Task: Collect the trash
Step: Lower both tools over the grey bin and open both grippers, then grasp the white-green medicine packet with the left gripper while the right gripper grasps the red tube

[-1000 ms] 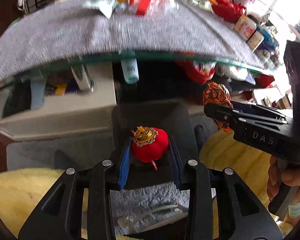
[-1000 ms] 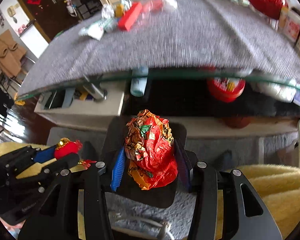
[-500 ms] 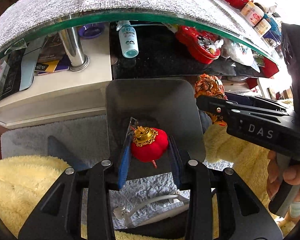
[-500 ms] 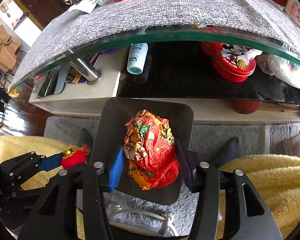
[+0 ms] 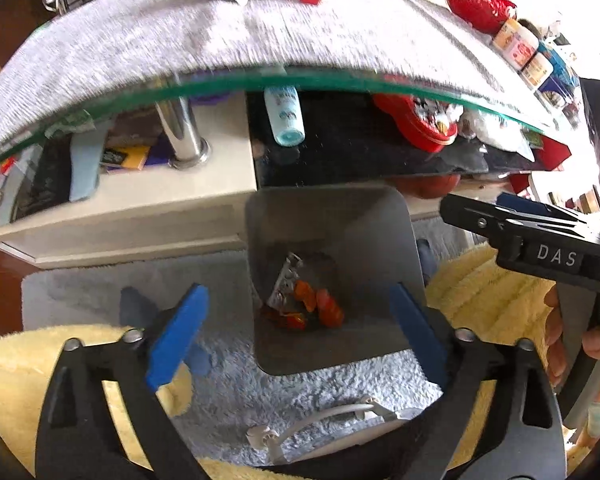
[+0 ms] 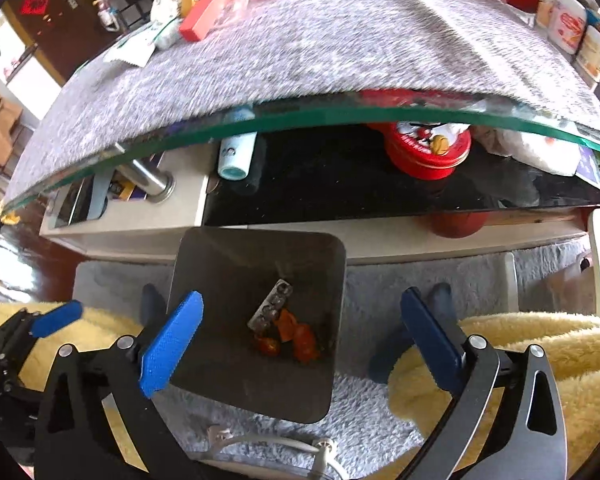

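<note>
A grey square trash bin (image 5: pixel 380 240) (image 6: pixel 204 264) stands on the rug below the glass table. Red and orange trash (image 5: pixel 324 308) (image 6: pixel 296 340) and a silver blister pack (image 5: pixel 286 276) (image 6: pixel 270 306) lie at its bottom. My left gripper (image 5: pixel 298 328) is open and empty above the bin. My right gripper (image 6: pixel 300 344) is open and empty above the bin too; it also shows at the right of the left wrist view (image 5: pixel 512 212). More trash, a red box (image 6: pixel 204 20) and wrappers (image 6: pixel 140 46), lies on the grey cloth on the table top.
A glass table edge (image 6: pixel 340 114) overhangs a lower shelf with a red tin (image 6: pixel 428 148) and a pale bottle (image 6: pixel 236 156). A chrome table leg (image 5: pixel 182 136) stands left. A white cable (image 6: pixel 268 440) lies on the grey rug. Yellow fluffy blanket (image 6: pixel 540 344) flanks the bin.
Both grippers have opened. The red pouch from the left and the crumpled orange wrapper from the right have dropped into the bin. Both grippers rose a little.
</note>
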A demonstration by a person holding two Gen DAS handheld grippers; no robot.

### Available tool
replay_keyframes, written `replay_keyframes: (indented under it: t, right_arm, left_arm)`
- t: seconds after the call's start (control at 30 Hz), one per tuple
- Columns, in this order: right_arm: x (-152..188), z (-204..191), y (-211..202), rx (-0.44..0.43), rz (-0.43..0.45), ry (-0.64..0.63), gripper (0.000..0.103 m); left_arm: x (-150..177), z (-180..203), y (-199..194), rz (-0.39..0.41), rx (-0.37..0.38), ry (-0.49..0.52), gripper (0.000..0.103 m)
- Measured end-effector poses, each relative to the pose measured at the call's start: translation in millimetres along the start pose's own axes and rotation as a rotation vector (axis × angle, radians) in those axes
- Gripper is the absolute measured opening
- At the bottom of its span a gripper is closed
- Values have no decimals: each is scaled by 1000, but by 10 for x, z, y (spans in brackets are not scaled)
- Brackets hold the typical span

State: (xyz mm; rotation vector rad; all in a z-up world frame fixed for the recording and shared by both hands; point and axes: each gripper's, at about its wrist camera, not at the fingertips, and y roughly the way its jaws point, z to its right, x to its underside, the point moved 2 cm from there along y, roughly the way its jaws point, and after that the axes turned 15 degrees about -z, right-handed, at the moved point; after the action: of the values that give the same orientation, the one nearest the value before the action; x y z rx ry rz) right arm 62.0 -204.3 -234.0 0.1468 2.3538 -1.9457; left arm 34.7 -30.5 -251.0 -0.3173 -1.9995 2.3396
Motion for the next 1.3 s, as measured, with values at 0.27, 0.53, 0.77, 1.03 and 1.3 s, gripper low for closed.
replay_keyframes:
  t: [0.27,0.53,0.77,1.03,1.3]
  right_arm:
    - [-124,59,-386,-33,86,28,99]
    - [-380,14,-619,-20,141,15,99]
    - [-700,-133,-749,-18,182,-9,99]
    - [-1189,-307,-810,-45,219,-31,99]
    - [-1682,-564,-650,-100,213,-80,92]
  left_arm:
    - [-77,-174,-303,68,-11,-46,95]
    - [-268,-277,-573,119,-14,-56,95]
    - [-585,-403,-773,169,-34,-63,95]
    - [-1066,-634,-869,191,-60,-73,95]
    - [-1521,-878,-782,178,-69,-74,95]
